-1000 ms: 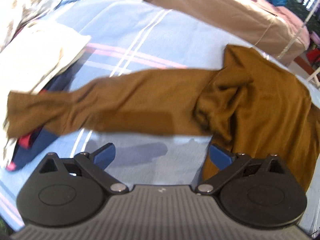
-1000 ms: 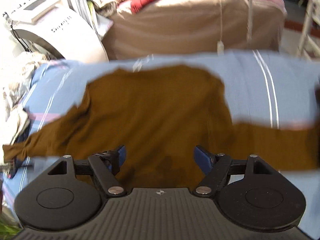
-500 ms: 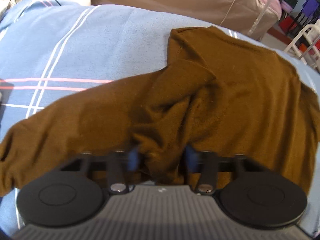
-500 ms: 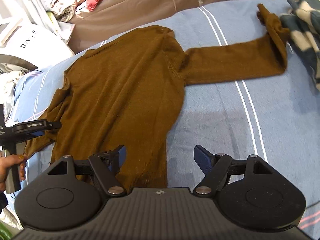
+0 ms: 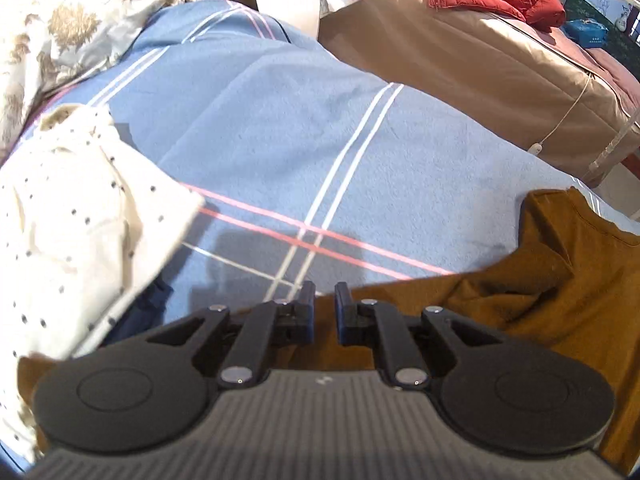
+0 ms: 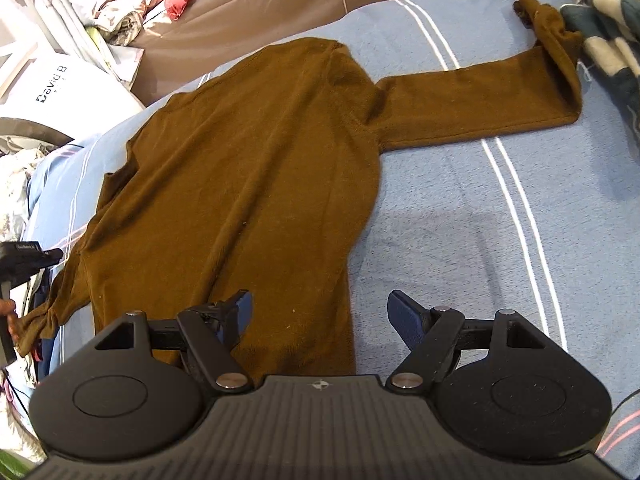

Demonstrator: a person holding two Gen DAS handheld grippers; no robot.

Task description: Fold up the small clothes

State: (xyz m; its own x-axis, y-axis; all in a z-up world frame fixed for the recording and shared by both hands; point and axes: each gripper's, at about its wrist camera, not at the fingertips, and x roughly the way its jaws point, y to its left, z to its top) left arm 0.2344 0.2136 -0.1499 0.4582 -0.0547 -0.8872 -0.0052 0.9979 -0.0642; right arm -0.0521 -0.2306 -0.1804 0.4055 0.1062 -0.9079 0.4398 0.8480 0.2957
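The brown sweater (image 6: 248, 184) lies flat on the blue striped blanket (image 6: 480, 220), body near the middle, hem toward the near edge. Its right sleeve (image 6: 480, 96) extends straight toward the blanket's right edge, the cuff touching a plaid cloth (image 6: 608, 36).

The left gripper (image 5: 322, 312) is closing, jaws nearly together, on the left sleeve (image 5: 400, 300); brown fabric sits between them, and the sleeve end hangs bunched at the blanket's left edge.

The right gripper (image 6: 320, 314) hovers over the hem, jaws wide apart, pads clear of the fabric.

Open blanket lies beyond the left sleeve and right of the sweater body. A dotted white cloth (image 5: 80, 220) covers the left edge.
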